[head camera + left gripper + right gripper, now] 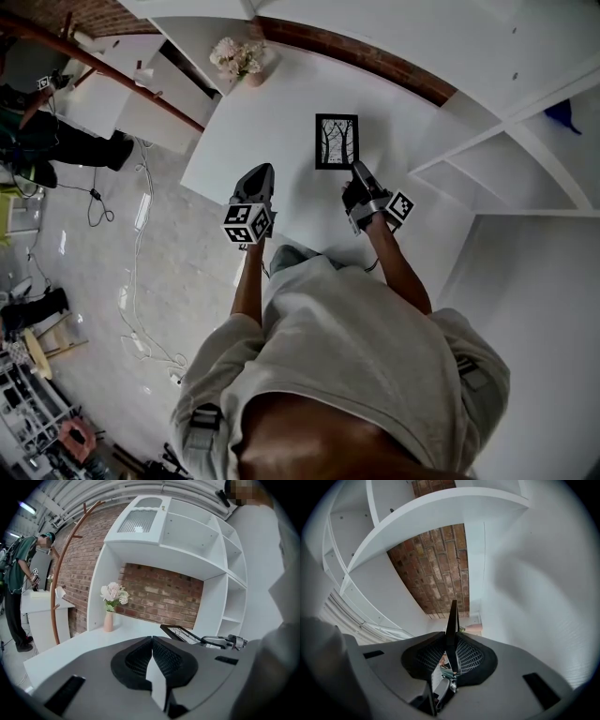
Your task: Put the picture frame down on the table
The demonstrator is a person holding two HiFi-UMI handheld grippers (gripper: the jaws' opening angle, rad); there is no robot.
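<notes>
Obscured items: the person's torso fills the lower half of the head view and hides the near edge of the white table (272, 131). In the right gripper view the black rectangular picture frame (336, 141) appears edge-on as a thin dark blade at frame centre, so its face is unreadable there. Its lower right corner is covered by the jaws in the head view. Whether the picture frame touches the table cannot be determined from any view. In the left gripper view it shows tilted, right of centre, with its near edge raised.

Task item: the picture frame has a narrow black border around a pale print of bare dark tree trunks. It is in portrait format and sits over the middle of the table in the upper centre of the head view. It is well apart from the pink vase of pale flowers (239, 58) at the table's far upper-left corner.

Hands: the right gripper (358, 171) reaches forward from the lower right on an extended forearm. Its jaws are clamped on the frame's lower right edge, with the mesh pads pressing both sides of the thin edge.

The left gripper (262, 172) is held over the table left of the frame and apart from it. Its jaws are pressed together with nothing between them.

White shelving (525, 141) occupies the right side.
</notes>
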